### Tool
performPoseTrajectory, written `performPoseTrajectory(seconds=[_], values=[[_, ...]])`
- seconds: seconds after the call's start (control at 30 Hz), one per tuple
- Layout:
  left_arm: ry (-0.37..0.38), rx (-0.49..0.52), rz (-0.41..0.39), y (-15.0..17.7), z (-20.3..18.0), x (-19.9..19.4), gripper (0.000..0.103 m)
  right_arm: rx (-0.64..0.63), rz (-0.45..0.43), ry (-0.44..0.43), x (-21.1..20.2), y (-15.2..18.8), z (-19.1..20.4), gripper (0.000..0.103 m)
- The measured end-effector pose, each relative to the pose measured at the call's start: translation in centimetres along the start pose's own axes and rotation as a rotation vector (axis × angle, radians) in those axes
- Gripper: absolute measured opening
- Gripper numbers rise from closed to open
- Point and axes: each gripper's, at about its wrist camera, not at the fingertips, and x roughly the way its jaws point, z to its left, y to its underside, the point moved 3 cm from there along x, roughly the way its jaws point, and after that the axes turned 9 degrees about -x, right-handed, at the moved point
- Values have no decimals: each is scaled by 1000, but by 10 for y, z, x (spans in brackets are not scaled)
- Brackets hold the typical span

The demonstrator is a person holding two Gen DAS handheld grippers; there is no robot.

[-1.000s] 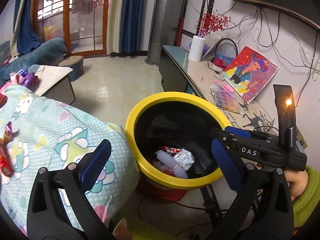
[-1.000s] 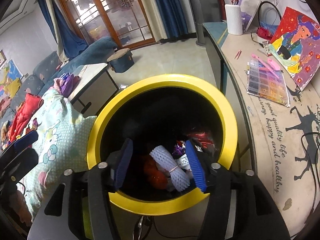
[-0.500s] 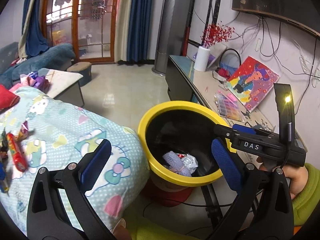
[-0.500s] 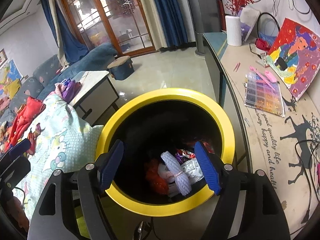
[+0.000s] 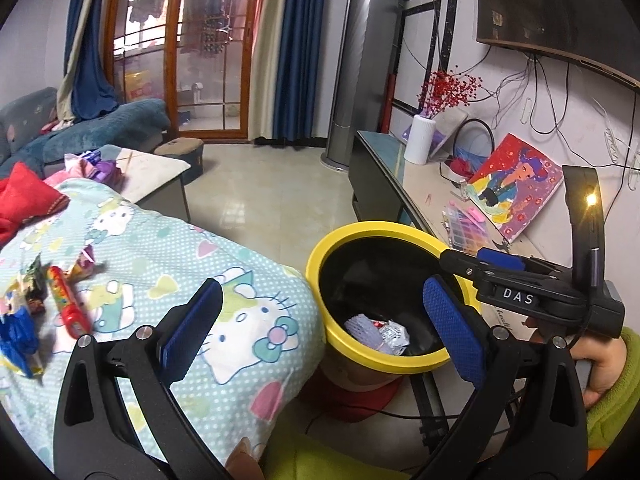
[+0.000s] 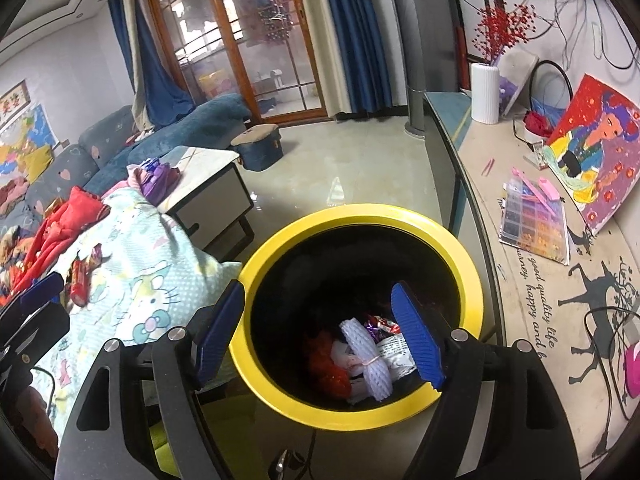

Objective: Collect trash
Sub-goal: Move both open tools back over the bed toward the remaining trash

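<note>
**Hand-held grippers spread above a filled bin**

Right hand-held gripper (image 6: 320,330), blue pads spread with nothing between them, hangs over the yellow-rimmed black trash bin (image 6: 460,256). A white foam net sleeve (image 6: 368,360) and crumpled wrappers (image 6: 394,344) lie at the bin's bottom. Left hand-held gripper (image 5: 320,328), likewise spread and holding nothing, sits above the edge of the mint cartoon-print blanket (image 5: 160,248) beside the bin. A red snack tube (image 5: 66,304) and further wrappers (image 5: 20,320) rest on that blanket, well apart from the bin.

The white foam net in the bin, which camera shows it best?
Right wrist: it looks down into the bin, showing the whole foam net with its rubber band. Left wrist catches only part of it over the rim.
</note>
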Motion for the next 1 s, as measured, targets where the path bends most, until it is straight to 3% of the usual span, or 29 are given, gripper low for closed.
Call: performPoseTrajectory(seconds=[0.6, 1.0], values=[[-100, -81, -102, -14, 53, -44, 92, -125, -102, -102, -33, -20, 76, 74], [-195, -135, -182, -22, 97, -77, 92, -195, -125, -175, -39, -35, 125, 77]])
